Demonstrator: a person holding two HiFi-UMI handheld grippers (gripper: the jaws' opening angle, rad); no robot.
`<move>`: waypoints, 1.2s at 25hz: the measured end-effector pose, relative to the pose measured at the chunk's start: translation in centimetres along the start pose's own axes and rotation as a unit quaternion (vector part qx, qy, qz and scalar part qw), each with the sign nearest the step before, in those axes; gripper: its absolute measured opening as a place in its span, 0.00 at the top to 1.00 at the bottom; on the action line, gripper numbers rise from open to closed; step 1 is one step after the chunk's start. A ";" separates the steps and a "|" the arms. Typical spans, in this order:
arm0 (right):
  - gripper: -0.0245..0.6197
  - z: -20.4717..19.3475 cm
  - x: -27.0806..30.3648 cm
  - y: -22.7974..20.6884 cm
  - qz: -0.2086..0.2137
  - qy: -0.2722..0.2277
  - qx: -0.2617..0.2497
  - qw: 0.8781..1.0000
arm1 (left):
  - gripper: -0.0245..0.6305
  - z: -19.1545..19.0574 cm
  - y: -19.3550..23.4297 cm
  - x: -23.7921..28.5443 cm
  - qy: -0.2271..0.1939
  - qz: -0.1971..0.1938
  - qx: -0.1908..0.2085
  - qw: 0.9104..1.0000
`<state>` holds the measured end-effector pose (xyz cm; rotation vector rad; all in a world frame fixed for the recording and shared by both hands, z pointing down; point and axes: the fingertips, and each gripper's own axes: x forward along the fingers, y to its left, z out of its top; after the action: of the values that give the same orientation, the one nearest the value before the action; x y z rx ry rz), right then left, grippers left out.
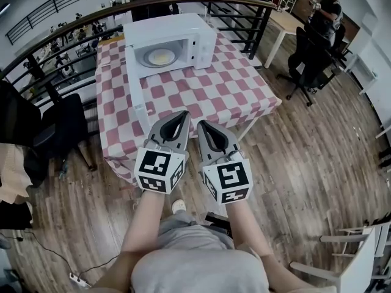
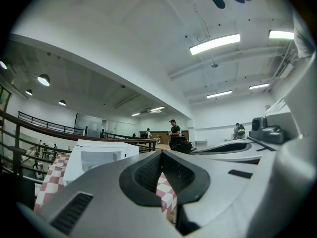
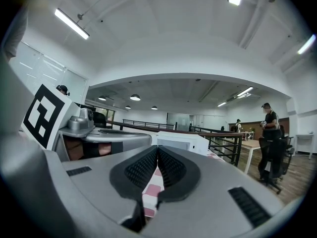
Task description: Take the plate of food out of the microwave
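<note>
"While the left gripper (image 1: 181, 116) and the right gripper (image 1: 201, 124) hover side by side at the near edge of the table (image 1: 244, 96), how do their jaws stand?"

"Both pairs are pressed together at the tips, with nothing between them."

"And the plate of food (image 1: 160, 57)?"

"It's farther back, across the checked tablecloth (image 1: 214, 87) and well apart from both grippers. It sits inside the white microwave (image 1: 183, 26), whose door (image 1: 134, 87) is swung open on the left."

"Behind that?"

"A dark railing (image 1: 183, 0)."
</note>
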<state>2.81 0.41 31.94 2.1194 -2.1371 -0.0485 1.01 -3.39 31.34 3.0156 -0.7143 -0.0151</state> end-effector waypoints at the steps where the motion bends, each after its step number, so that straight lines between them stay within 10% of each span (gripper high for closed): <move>1: 0.92 0.0 0.6 -0.3 -0.002 0.000 0.001 1.000 | 0.96 0.0 0.2 0.5 0.001 -0.002 0.003 1.000; 30: 0.92 -0.9 12.6 -5.1 -0.023 0.009 0.015 1.000 | 0.96 -0.6 8.3 9.0 0.004 -0.007 -0.009 1.000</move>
<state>7.92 -12.18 33.09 2.1763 -2.0924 -0.0007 5.31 -14.78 32.30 3.0018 -0.6876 -0.0104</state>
